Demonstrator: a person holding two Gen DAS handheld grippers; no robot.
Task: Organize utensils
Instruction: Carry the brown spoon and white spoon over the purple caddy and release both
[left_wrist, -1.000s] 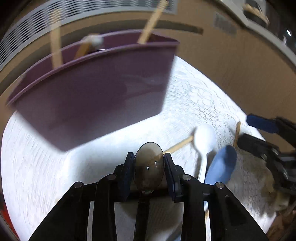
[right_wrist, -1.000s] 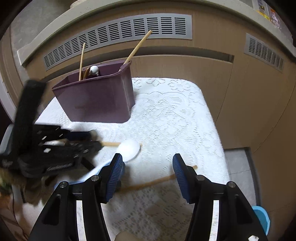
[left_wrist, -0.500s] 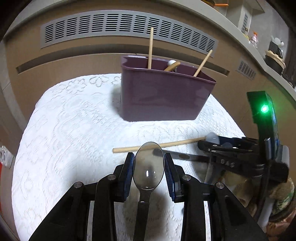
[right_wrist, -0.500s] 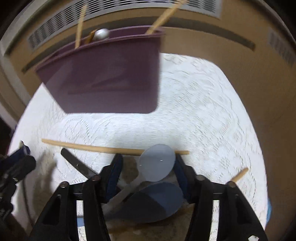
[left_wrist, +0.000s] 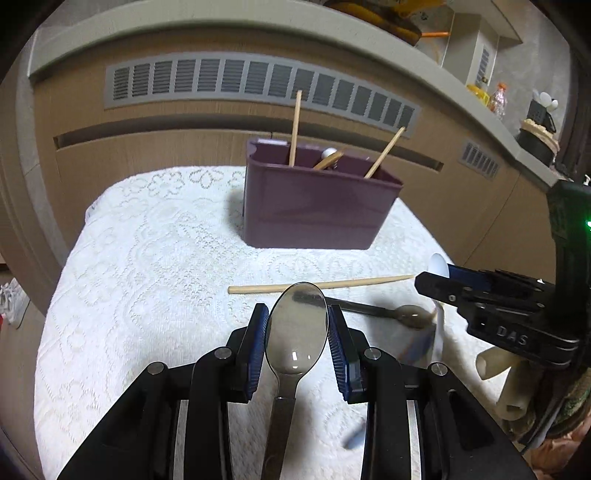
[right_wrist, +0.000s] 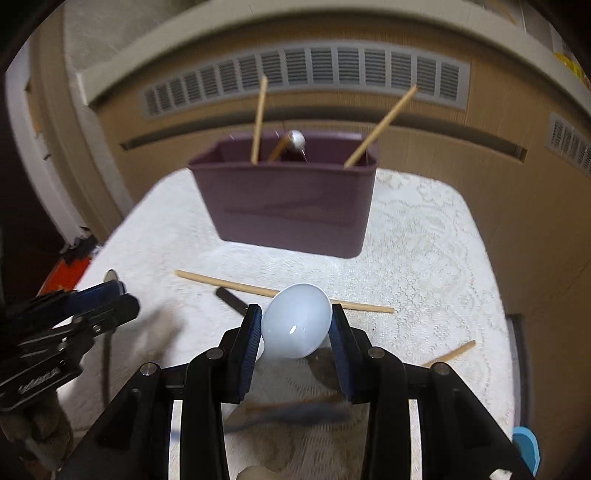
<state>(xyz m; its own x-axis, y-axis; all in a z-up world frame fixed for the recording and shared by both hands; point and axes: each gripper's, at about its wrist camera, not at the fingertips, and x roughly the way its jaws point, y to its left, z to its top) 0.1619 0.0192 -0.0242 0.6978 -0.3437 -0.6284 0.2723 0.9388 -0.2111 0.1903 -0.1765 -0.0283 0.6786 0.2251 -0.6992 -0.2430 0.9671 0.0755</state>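
Shelf clutter (left_wrist: 498, 99), left view only.

You can read just 1 marking: the raised letters "DAS" on the black body of the right gripper (left_wrist: 439, 275), seen from the left wrist. Similar raised lettering on the left gripper (right_wrist: 120, 295), seen from the right wrist, is too blurred to read.

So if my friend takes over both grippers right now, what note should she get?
Left gripper: shut on the metal spoon.
Right gripper: shut on the white spoon.
Purple bin stands at the back of the lace cloth.
Done: some chopsticks already stand in the bin.
Left: drop in both spoons, then the loose chopstick and dark spoon on the cloth.
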